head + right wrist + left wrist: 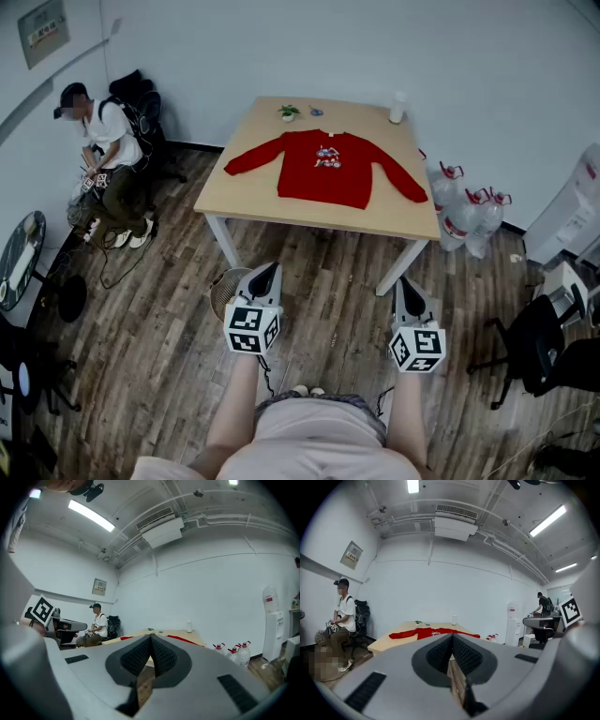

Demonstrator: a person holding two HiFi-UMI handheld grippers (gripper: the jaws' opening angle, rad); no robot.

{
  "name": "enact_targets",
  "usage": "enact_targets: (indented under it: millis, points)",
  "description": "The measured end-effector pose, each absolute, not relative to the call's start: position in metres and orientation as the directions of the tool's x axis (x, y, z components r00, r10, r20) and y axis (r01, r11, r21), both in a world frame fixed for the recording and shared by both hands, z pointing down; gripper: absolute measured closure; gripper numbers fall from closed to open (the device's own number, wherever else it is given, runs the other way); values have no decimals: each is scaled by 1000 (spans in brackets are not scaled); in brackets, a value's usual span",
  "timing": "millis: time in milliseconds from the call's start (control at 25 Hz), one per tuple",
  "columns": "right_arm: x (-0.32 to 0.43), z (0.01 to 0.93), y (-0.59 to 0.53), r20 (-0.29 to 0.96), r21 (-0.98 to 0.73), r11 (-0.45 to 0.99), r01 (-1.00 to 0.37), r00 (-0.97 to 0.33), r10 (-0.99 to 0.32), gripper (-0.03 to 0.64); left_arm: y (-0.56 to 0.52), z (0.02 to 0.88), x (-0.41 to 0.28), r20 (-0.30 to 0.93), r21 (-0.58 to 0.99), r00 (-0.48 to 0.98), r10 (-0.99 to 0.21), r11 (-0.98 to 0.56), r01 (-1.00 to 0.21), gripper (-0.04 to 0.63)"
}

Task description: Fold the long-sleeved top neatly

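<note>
Table (244,197) | one red top (325,169) | left tool (270,269), right tool (404,281) closed | perhaps four jugs (469,220)

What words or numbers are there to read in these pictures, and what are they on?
No text here is readable.
Print on the chest of the red top: too small to read.
Label on the wall panel: blurred, unreadable.
Cubes on the left gripper and right gripper: black square patterns only, no words.
</note>
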State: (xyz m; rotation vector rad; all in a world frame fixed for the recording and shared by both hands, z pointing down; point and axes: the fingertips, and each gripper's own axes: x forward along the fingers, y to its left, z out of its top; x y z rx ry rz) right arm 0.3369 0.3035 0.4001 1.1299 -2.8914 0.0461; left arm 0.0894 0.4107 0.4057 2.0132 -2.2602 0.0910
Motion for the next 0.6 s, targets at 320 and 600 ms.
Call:
enact_targets:
  millis: [320,600]
  points:
    - [338,401,298,48,-18,730,-683,-730,-682,609,405,405,90,127,29,-109,-986,114,-993,592]
    - [342,405,296,56,-30,718,-695,-719,-693,609,406,409,91,132,28,-112,-985,116,-993,592]
